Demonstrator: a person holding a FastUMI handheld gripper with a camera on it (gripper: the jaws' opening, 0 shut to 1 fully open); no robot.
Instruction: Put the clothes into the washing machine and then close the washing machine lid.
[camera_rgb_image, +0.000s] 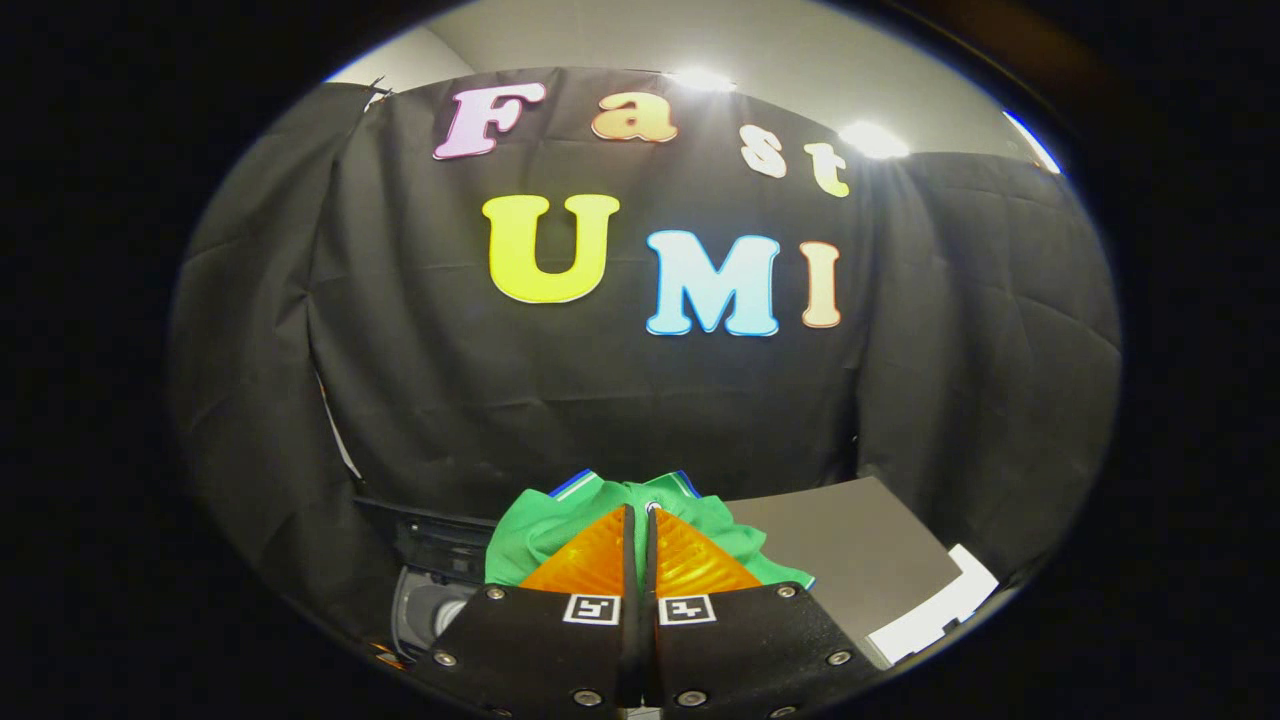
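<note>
green garment (545, 525) bunched around the fingertips, pinched | gripper (641, 512) fingers pressed together on the garment | washing machine (435, 590) below-left of garment, opening dark | grey board (850, 550) right of garment

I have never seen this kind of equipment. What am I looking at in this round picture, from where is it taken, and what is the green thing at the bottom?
The camera rides on a handheld two-finger gripper and looks forward along its fingers, which is why the image is round and bent. The two fingers stand almost closed, with a green garment bunched around their tips; it seems pinched between them and lifted. Below and to the left is a dark machine with a round opening, probably the washing machine. To the right lies a grey flat panel, perhaps its lid. Behind hangs the booth's black cloth wall.
</note>
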